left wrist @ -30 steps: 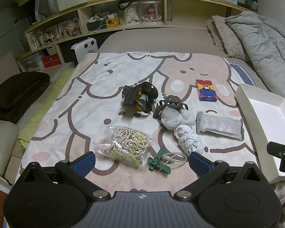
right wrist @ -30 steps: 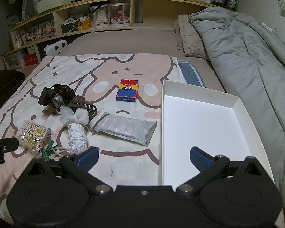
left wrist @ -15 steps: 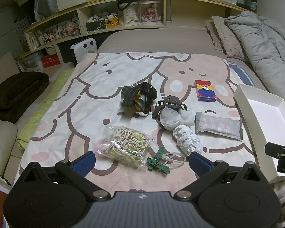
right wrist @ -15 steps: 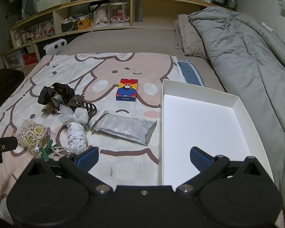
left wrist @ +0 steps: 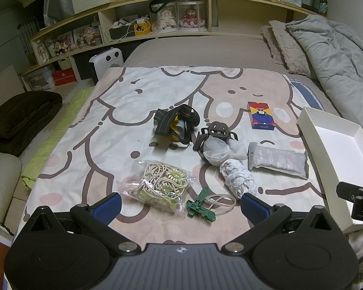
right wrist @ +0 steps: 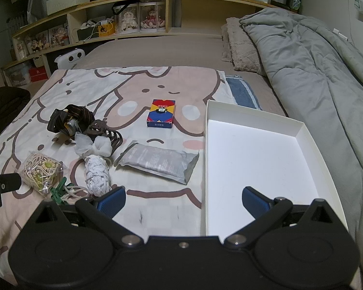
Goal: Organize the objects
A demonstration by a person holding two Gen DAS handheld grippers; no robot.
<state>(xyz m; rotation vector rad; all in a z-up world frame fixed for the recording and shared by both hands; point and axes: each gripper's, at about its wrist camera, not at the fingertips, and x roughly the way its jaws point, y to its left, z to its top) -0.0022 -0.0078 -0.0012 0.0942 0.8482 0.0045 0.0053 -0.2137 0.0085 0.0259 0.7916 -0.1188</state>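
Observation:
Several small objects lie on the cartoon-print bedspread: a clear bag of beige cord [left wrist: 163, 183] [right wrist: 41, 171], a green clip with a loop [left wrist: 200, 205], a white knitted roll [left wrist: 237, 177] [right wrist: 97, 172], a grey foil pouch [left wrist: 277, 160] [right wrist: 157, 160], a headlamp with a dark strap [left wrist: 177, 124] [right wrist: 70, 120], a dark hair claw with white gauze [left wrist: 217, 140] [right wrist: 100, 139] and a colourful small box [left wrist: 261, 119] [right wrist: 161, 113]. An empty white tray [right wrist: 254, 154] [left wrist: 336, 142] sits to the right. My left gripper [left wrist: 180, 205] is open just before the bag and clip. My right gripper [right wrist: 184, 199] is open over the tray's near left edge.
A grey duvet [right wrist: 314, 72] and a pillow [right wrist: 242, 46] lie along the right side. A wooden shelf [left wrist: 181, 12] with dolls and clutter runs behind the bed. A white heater [left wrist: 107, 61] and a dark cushion [left wrist: 19, 116] stand off the bed's left side.
The left wrist view has drifted slightly, so the objects sit a little higher and leftward in frame. Both grippers stay open; no object has moved.

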